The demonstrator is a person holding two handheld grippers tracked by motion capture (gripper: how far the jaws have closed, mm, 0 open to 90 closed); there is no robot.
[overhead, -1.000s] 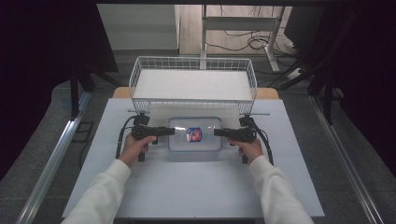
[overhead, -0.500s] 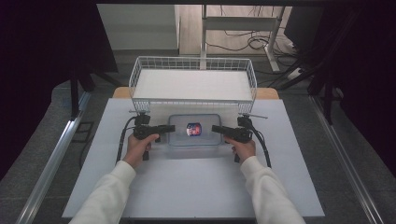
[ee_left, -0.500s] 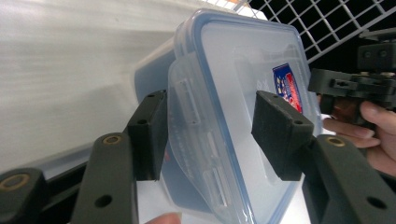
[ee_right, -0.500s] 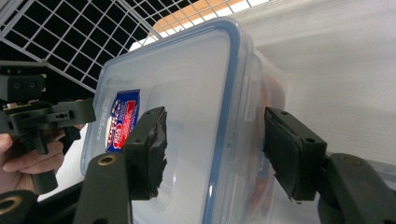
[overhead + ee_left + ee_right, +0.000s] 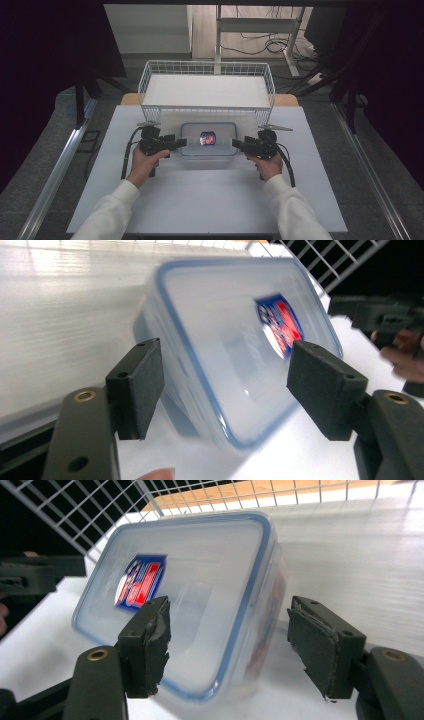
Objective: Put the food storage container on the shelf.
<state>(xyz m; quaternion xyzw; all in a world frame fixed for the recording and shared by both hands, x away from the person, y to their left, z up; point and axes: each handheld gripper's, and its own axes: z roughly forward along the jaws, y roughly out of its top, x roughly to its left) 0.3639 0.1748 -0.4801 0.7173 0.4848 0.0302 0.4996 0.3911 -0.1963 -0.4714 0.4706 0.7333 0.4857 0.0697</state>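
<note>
One clear lidded container (image 5: 208,139) with a red-and-blue label sits flat on the white table (image 5: 210,200), just in front of the wire basket (image 5: 206,87). Both grippers are letting go: the left gripper (image 5: 181,142) at its left end and the right gripper (image 5: 236,144) at its right end have just been opening, pads apart and clear of the plastic. Looks like a release after set-down; next, both hands need to draw straight outward without nudging the box

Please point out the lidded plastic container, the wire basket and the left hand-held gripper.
plastic container (image 5: 208,139), high view, on the lid's sticker.
wire basket (image 5: 207,64), high view, on the far rim.
left hand-held gripper (image 5: 181,143), high view, between its fingertips.
</note>
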